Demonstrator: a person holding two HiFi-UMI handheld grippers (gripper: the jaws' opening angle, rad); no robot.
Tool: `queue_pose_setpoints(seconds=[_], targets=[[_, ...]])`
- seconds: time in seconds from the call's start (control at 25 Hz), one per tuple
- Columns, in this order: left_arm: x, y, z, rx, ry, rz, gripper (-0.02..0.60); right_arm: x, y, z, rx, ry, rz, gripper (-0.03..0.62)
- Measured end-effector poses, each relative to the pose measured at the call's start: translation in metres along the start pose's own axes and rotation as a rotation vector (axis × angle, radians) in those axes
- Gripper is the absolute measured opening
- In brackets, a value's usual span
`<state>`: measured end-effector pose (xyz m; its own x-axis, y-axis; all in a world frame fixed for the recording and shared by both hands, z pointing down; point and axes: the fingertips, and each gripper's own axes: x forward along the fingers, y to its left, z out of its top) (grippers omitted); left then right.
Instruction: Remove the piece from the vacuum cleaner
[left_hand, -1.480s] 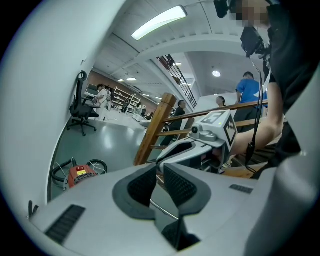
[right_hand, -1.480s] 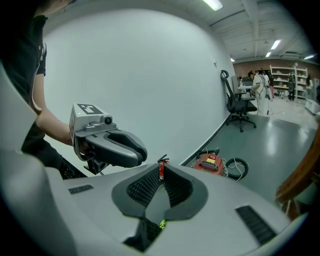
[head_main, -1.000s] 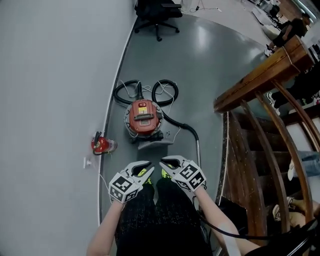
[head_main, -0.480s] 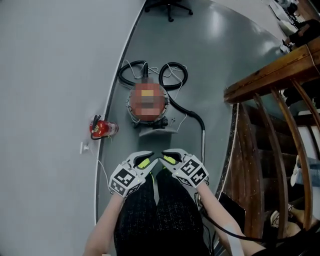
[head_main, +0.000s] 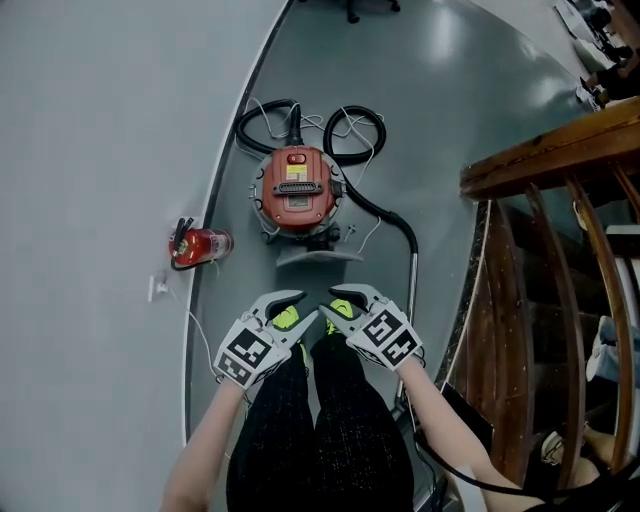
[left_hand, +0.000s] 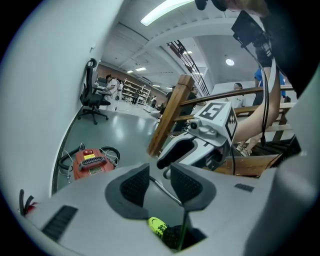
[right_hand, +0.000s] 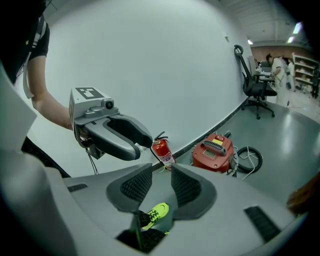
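Lowered since earlier, left gripper (head_main: 287, 306) and right gripper (head_main: 340, 301) have just been opening: both spread, empty, I judge readying a grasp. Vacuum (head_main: 296, 190) stands on the floor (head_main: 440, 110) well ahead, hose (head_main: 398, 224) attached.

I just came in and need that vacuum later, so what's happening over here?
A person stands over the red vacuum cleaner on the floor, holding a left gripper and a right gripper side by side above their own feet. Both grippers' jaws have just been opening, with nothing between them, and neither touches the vacuum. Its black hose curls off to one side, and a fire extinguisher stands by the wall. The removal has not begun.
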<state>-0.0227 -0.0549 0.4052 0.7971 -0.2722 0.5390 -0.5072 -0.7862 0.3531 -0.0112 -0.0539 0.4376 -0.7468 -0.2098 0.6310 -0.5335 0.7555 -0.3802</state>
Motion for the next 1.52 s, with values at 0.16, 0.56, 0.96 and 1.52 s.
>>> queue_pose_setpoints(seconds=[0.16, 0.56, 0.96, 1.52], targets=[[0.017, 0.013, -0.021, 0.015, 0.025, -0.003, 0.143, 0.020, -0.014, -0.021, -0.007, 0.027, -0.001, 0.129], [0.052, 0.038, -0.066, 0.018, 0.060, 0.004, 0.160, 0.052, -0.039, -0.061, 0.009, 0.067, -0.008, 0.150], [0.085, 0.062, -0.099, 0.065, 0.090, 0.044, 0.206, 0.080, -0.069, -0.089, -0.031, 0.110, -0.027, 0.201], [0.120, 0.104, -0.139, 0.079, 0.112, 0.081, 0.229, 0.122, -0.096, -0.116, -0.069, 0.165, -0.018, 0.239]])
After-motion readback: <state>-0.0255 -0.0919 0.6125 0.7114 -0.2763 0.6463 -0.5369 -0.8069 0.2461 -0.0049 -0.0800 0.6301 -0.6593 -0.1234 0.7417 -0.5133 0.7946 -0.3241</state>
